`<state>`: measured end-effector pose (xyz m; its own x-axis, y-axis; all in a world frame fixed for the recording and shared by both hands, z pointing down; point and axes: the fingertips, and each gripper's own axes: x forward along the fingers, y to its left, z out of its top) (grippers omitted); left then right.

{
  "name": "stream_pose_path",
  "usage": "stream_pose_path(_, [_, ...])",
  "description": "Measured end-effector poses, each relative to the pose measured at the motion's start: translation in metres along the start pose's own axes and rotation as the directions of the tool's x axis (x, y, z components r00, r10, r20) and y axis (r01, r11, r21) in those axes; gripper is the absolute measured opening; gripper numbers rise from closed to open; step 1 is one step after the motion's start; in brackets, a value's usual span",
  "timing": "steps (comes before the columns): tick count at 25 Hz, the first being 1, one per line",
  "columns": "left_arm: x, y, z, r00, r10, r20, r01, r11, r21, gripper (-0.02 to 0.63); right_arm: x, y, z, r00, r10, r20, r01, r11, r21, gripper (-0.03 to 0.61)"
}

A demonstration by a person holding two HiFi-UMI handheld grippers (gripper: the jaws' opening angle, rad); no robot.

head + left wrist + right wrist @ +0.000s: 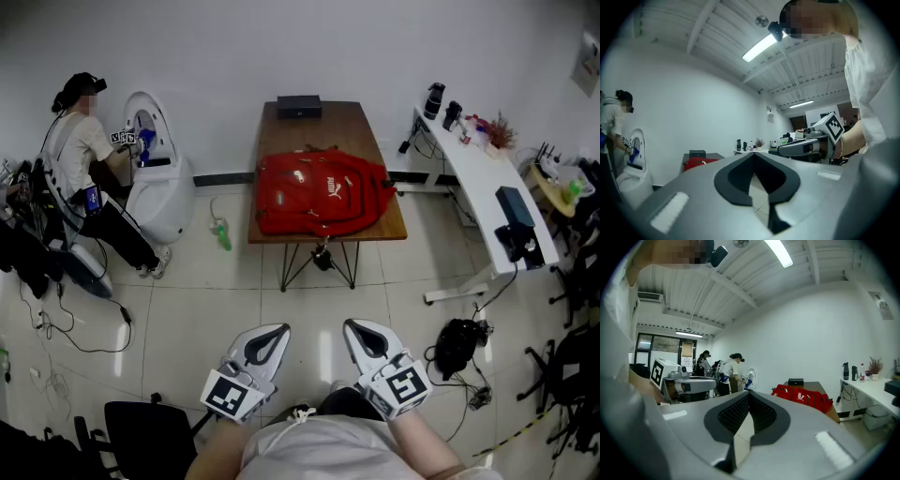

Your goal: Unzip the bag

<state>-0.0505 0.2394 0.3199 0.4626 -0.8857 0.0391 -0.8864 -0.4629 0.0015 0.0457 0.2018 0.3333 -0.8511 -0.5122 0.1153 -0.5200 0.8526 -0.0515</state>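
A red backpack [319,192] lies flat on the brown wooden table [361,127] in the middle of the room, well ahead of me. It shows small and far off in the left gripper view [696,162] and in the right gripper view [804,397]. My left gripper [279,329] and right gripper [350,325] are held side by side close to my body, above the tiled floor, far short of the table. Both are shut, jaw tips meeting, with nothing between them [753,153] [749,393]. The bag's zipper is too small to make out.
A black box [298,106] sits at the table's far end. A white desk [478,178] with bottles stands at the right, a black bag [457,345] on the floor near it. At the left, a person [84,150] works at a white pod-shaped unit [155,187]. A black chair [141,431] is near my left.
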Motion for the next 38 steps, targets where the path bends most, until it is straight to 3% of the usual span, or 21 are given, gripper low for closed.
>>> stream_pose_path(6, [0.029, 0.019, -0.021, 1.000, -0.027, -0.005, 0.027, 0.999, -0.039, 0.005, 0.028, -0.041, -0.010, 1.000, -0.016, -0.021, 0.017, 0.999, 0.033, 0.006])
stream_pose_path(10, [0.065, 0.054, -0.028, 1.000, -0.004, 0.000, 0.004, 0.996, -0.086, 0.005, 0.070, -0.081, -0.008, 0.999, -0.011, -0.033, 0.013, 0.998, 0.057, 0.006])
stream_pose_path(15, [0.137, 0.108, -0.020, 1.000, 0.010, 0.000, -0.010, 0.999, -0.048, 0.005, 0.130, -0.151, 0.011, 1.000, 0.006, -0.019, -0.006, 0.999, 0.038, 0.006])
stream_pose_path(23, [0.222, 0.176, -0.023, 0.999, 0.036, -0.002, -0.036, 0.994, -0.101, 0.005, 0.197, -0.229, 0.008, 0.995, 0.043, -0.092, -0.040, 0.998, 0.040, 0.007])
stream_pose_path(27, [0.237, 0.199, -0.036, 1.000, -0.013, -0.026, 0.009, 0.988, -0.152, 0.005, 0.224, -0.230, 0.005, 0.994, 0.045, -0.101, -0.041, 0.998, 0.042, 0.006])
stream_pose_path(32, [0.255, 0.215, -0.056, 0.990, -0.110, -0.082, 0.094, 0.980, -0.176, 0.005, 0.248, -0.233, -0.019, 0.984, 0.006, -0.178, 0.009, 0.997, 0.082, 0.006])
stream_pose_path(38, [0.276, 0.221, -0.088, 0.972, -0.172, -0.162, 0.146, 0.976, -0.162, 0.005, 0.257, -0.234, -0.074, 0.948, -0.003, -0.319, 0.063, 0.982, 0.178, 0.006])
